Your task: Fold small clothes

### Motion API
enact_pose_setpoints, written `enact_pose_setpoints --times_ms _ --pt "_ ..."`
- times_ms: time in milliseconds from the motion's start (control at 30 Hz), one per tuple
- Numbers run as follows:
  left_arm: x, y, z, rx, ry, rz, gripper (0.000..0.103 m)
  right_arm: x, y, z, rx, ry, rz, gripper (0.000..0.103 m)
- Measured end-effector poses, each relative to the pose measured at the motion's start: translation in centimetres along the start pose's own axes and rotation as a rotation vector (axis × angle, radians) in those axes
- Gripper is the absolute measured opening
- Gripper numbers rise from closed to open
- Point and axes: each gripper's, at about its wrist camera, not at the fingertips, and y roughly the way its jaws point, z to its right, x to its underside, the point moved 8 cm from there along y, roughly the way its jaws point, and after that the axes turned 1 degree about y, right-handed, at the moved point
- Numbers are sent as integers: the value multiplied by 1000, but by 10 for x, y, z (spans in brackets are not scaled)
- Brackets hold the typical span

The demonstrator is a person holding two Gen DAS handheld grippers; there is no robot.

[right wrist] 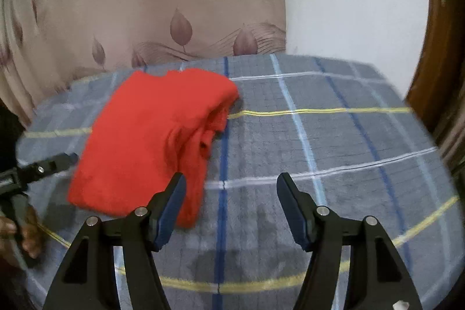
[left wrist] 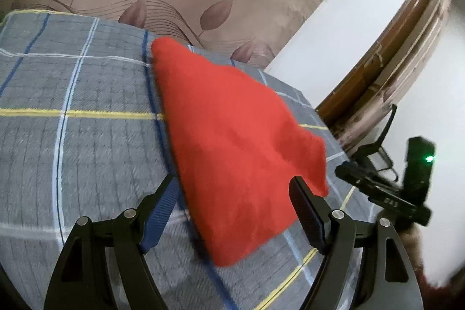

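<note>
**foldfan22:** While the red garment (right wrist: pixel 151 141) lies bunched in a half-folded heap on the grey plaid blanket (right wrist: pixel 334 135), neither gripper has hold of it. The left gripper (left wrist: pixel 234 188) stands wide, with the near edge of the cloth lying between its fingers, and the pads don't seem to be pressing on it. The right gripper (right wrist: pixel 229 185) is parted about halfway with only bare blanket between its tips; its left finger sits just in front of the garment's near right corner.

**umi_lurker:** So what's the risk here?

**foldfan22:** Mostly the layers. On the right side the fabric is stacked in loose rolls near the collar or sleeve opening. It's too blurry to say which. If the right gripper pinches there, it'd likely catch one layer only and drag the fold open instead of carrying it over.

**umi_lurker:** And the blanket?

**foldfan22:** That too. It's fuzzy and soft, so a low pinch could grab blanket along with cloth, and everything lifts together. Also the garment sits near the far edge of the bed, by the leaf-print curtain (right wrist: pixel 130 19), so a hard push could shove it off the back.

**umi_lurker:** Two grippers close together as well.

**foldfan22:** Yep, they could bump each other over that near edge.
</note>
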Motion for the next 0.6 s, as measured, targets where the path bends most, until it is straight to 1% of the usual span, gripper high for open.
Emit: enact_pose_setpoints --times_ms 100,167,200,233,333,400,500,600 --pt "-18 5 -5 21 -15 -18 78 -12 16 9 -109 80 -22 62" --pt "-28 13 -7 33 -16 -49 79 -19 31 11 -169 113 -61 62" --pt "-32 19 -10 29 -15 -71 79 -22 42 9 -213 133 -93 63" --pt "-35 23 -13 23 -15 -85 79 -25 48 6 -240 142 -108 63" --pt "-43 37 -19 54 -21 -126 79 -31 73 0 -289 167 -163 64" --pt "-47 47 -20 91 -30 -157 79 -34 86 -7 -342 182 -192 64" --pt "-55 56 -23 111 -30 -174 79 -35 104 -13 -393 204 -246 64" --pt "-63 64 -30 148 -64 -185 79 -37 116 -16 -426 215 -270 64"
